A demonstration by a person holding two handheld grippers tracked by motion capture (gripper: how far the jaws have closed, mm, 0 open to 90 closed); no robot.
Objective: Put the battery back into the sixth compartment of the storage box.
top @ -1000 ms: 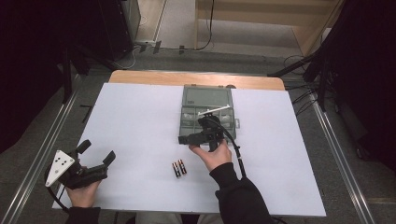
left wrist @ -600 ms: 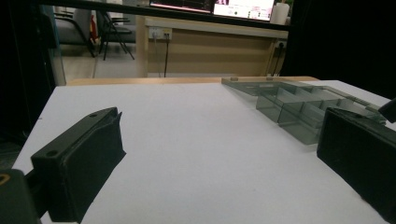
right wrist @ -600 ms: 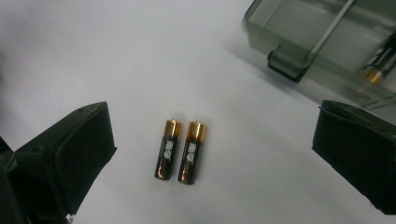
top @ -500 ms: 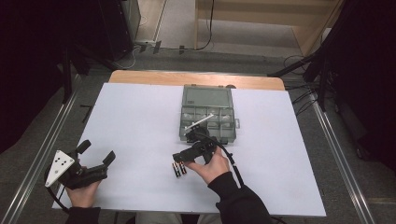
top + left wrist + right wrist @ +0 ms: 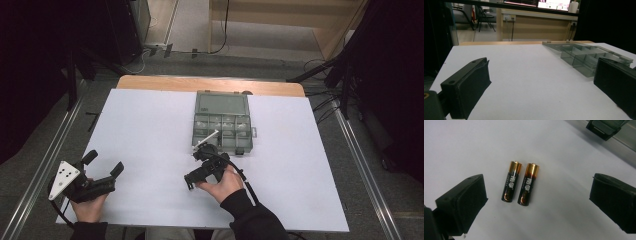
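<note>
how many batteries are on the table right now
2. One battery and a second battery lie side by side, apart, on the white table between the right tool's open jaws. More may be hidden inside the box.

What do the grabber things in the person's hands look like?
Both are black, each with two chunky flat jaws. The left gripper carries a pale three-cornered plate with small dots. The right gripper trails a black cable. The person wears dark sleeves.

Bare white table (image 5: 474,150) surrounds two batteries (image 5: 521,183) lying between the wide-apart right tongs (image 5: 537,202).
</note>
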